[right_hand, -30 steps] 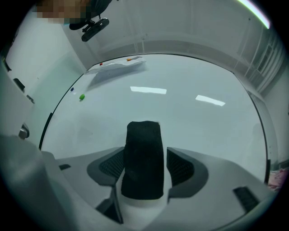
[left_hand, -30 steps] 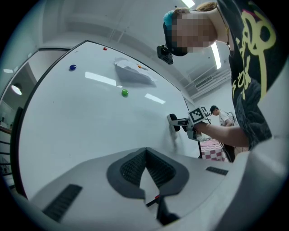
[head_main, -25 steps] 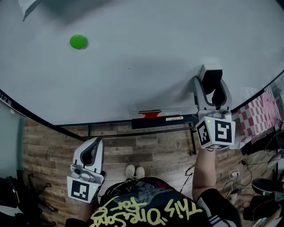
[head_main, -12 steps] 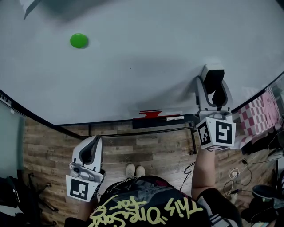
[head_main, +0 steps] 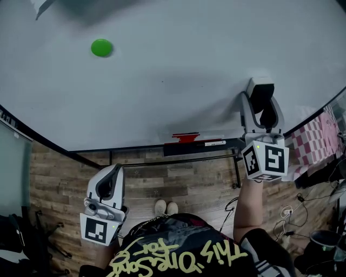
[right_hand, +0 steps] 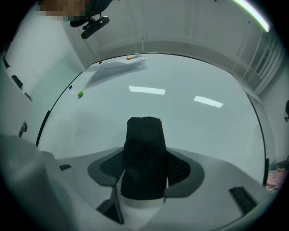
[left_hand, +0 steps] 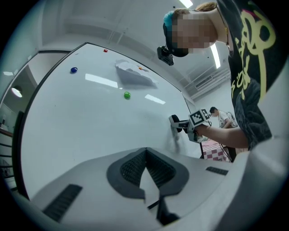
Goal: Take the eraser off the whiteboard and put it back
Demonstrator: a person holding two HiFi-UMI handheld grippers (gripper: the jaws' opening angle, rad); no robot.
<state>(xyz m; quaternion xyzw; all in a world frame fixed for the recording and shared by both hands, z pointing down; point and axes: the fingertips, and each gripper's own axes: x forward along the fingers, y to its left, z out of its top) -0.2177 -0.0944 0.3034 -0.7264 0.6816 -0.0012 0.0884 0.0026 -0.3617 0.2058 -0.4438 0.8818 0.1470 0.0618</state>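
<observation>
My right gripper (head_main: 260,101) is held up at the lower right of the whiteboard (head_main: 178,65), shut on the eraser (head_main: 258,87). In the right gripper view the eraser (right_hand: 144,153) shows black felt over a white body, clamped between both jaws and pointing at the board. Whether it touches the board I cannot tell. From the left gripper view the right gripper (left_hand: 177,126) sits tight against the board. My left gripper (head_main: 110,183) hangs low over the wooden floor, away from the board, its pads (left_hand: 131,167) shut together on nothing.
A green magnet (head_main: 101,47) sticks to the board at upper left, and a sheet of paper (head_main: 43,6) hangs near the top edge. Below the board runs a marker tray (head_main: 208,145) with a red item (head_main: 185,137). Cables and a pink checked cloth (head_main: 319,135) lie at right.
Almost nothing: the head view has drifted slightly. The right gripper stays at the board with the eraser, and the left gripper stays low.
</observation>
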